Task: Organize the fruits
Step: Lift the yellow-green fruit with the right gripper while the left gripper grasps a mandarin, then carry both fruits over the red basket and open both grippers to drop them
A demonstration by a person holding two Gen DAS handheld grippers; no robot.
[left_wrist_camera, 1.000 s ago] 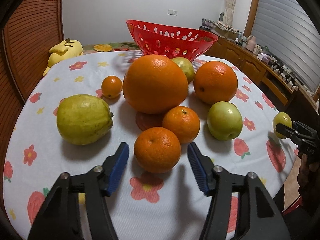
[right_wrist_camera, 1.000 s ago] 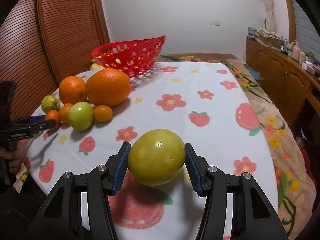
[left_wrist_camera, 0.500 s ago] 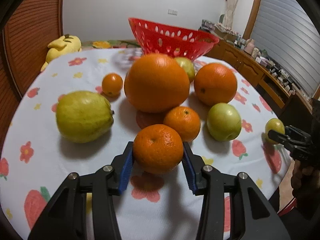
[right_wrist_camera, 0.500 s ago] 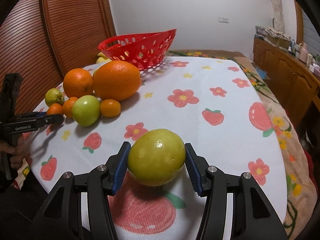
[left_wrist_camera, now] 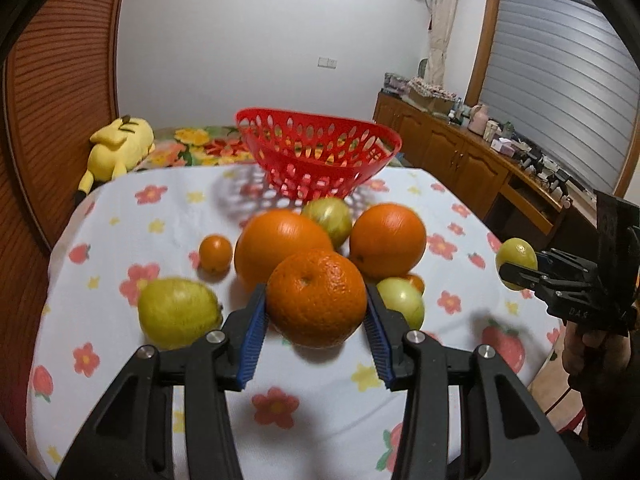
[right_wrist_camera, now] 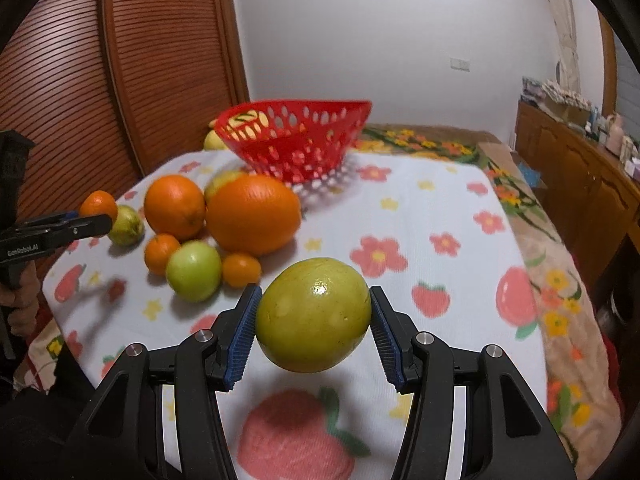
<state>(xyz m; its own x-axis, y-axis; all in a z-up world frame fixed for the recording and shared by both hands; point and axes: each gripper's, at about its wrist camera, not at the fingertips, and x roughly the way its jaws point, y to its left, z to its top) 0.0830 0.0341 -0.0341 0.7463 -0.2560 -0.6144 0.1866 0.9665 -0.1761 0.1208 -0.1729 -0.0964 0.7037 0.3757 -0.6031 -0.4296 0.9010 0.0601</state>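
Note:
My left gripper [left_wrist_camera: 316, 312] is shut on an orange [left_wrist_camera: 316, 298] and holds it above the table. My right gripper [right_wrist_camera: 314, 322] is shut on a yellow-green fruit [right_wrist_camera: 313, 314], also lifted; it shows at the right of the left wrist view [left_wrist_camera: 516, 258]. A red perforated basket [left_wrist_camera: 320, 160] stands at the far side of the table, also in the right wrist view [right_wrist_camera: 296, 140]. Between it and me lie a big orange [left_wrist_camera: 280, 250], another orange [left_wrist_camera: 387, 240], a small tangerine [left_wrist_camera: 215, 253], green fruits [left_wrist_camera: 401, 306] and a yellow-green guava [left_wrist_camera: 178, 312].
The table wears a white flowered cloth [left_wrist_camera: 168, 224]. A yellow plush toy [left_wrist_camera: 118, 148] lies beyond its far left edge. A wooden shutter wall [right_wrist_camera: 120, 80] runs along the left, a wooden sideboard [left_wrist_camera: 472, 160] along the right.
My left gripper closed on the orange and lifted it off the table. My right gripper rose with the yellow-green fruit and both swung toward the basket.

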